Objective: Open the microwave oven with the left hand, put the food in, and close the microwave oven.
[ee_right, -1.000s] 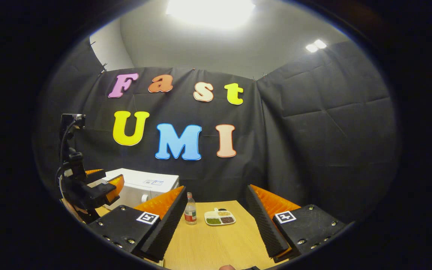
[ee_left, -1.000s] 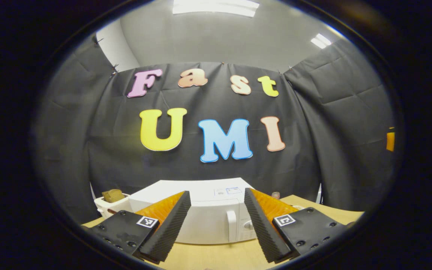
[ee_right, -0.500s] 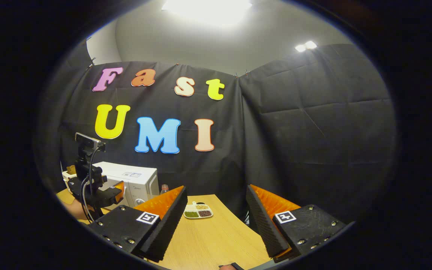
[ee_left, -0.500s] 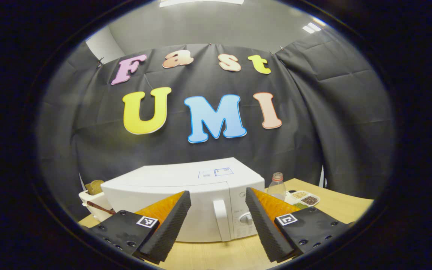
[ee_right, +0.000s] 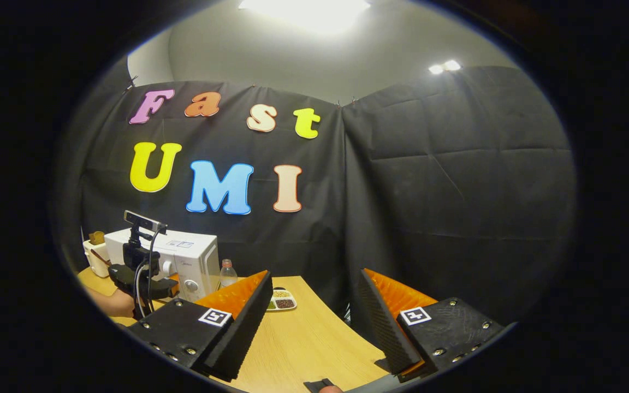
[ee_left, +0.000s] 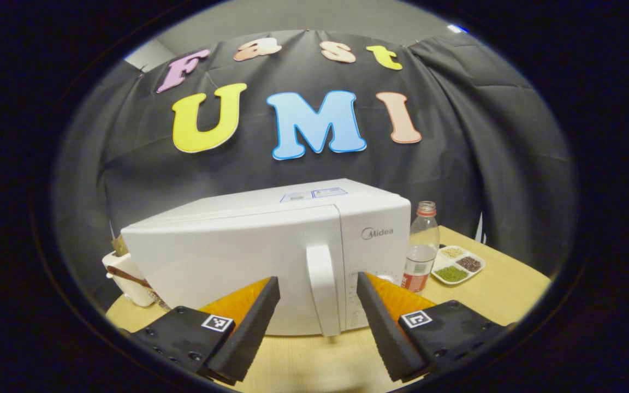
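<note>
The left gripper (ee_left: 319,322) has closed in on the microwave oven (ee_left: 271,256) on the tabletop (ee_left: 489,289), jaws spread wide astride its stiff upright door handle (ee_left: 322,289), the natural hold; right gripper (ee_right: 314,322) gapes empty.

I count one microwave oven (ee_left: 271,256) on the bench (ee_left: 489,297), with one door handle (ee_left: 322,289) at 6 o'clock in my left gripper view. One bottle (ee_left: 422,245) stands at about 4 o'clock from it, and one divided dish (ee_left: 458,265) holds four compartments. One white toaster (ee_left: 129,278) sits at 9 o'clock of the oven. I hold two tools: my left tool (ee_left: 317,322) and my right tool (ee_right: 314,322), two fingers each.
</note>
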{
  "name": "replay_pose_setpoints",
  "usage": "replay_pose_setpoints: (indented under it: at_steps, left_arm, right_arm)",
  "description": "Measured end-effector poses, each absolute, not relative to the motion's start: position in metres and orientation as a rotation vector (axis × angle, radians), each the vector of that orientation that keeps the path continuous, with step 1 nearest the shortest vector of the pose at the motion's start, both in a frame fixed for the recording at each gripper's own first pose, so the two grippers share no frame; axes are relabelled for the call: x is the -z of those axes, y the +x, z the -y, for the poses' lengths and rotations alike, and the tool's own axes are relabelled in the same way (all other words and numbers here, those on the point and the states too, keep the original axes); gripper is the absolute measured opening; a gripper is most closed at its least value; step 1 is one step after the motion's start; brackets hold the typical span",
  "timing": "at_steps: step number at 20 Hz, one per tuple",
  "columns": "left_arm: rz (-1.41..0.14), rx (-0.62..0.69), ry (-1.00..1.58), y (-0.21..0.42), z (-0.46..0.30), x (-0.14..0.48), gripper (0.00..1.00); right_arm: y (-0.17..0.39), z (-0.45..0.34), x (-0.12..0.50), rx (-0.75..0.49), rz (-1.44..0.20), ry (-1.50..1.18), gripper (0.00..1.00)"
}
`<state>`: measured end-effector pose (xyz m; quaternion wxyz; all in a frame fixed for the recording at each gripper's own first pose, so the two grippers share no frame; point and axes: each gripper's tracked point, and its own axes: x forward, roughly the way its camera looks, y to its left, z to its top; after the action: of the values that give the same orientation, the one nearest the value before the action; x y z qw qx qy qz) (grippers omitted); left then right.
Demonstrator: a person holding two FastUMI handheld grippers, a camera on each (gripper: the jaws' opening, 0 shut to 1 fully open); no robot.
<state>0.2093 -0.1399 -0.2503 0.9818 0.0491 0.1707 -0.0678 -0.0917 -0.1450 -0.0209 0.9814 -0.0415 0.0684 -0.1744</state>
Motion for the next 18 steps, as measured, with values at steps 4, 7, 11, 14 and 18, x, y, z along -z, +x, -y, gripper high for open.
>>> replay_pose_setpoints:
  at_steps: [4, 7, 11, 14, 18]
  left_arm:
    - [-0.377, 0.163, 0.117, 0.214, 0.153, 0.266, 0.70]
    - [-0.379, 0.143, 0.155, 0.219, 0.149, 0.268, 0.49]
    - [-0.395, 0.156, 0.141, 0.219, 0.148, 0.268, 0.39]
    - [-0.435, 0.169, 0.079, 0.220, 0.148, 0.269, 0.25]
    - [-0.464, 0.161, 0.066, 0.221, 0.146, 0.269, 0.14]
  right_arm:
    - [-0.093, 0.146, 0.019, 0.349, -0.136, -0.089, 0.96]
    - [-0.093, 0.147, 0.018, 0.350, -0.127, -0.094, 0.96]
    - [-0.096, 0.150, 0.022, 0.347, -0.139, -0.090, 0.96]
    - [-0.098, 0.151, 0.021, 0.345, -0.132, -0.079, 0.96]
    - [-0.097, 0.156, 0.023, 0.343, -0.127, -0.057, 0.96]
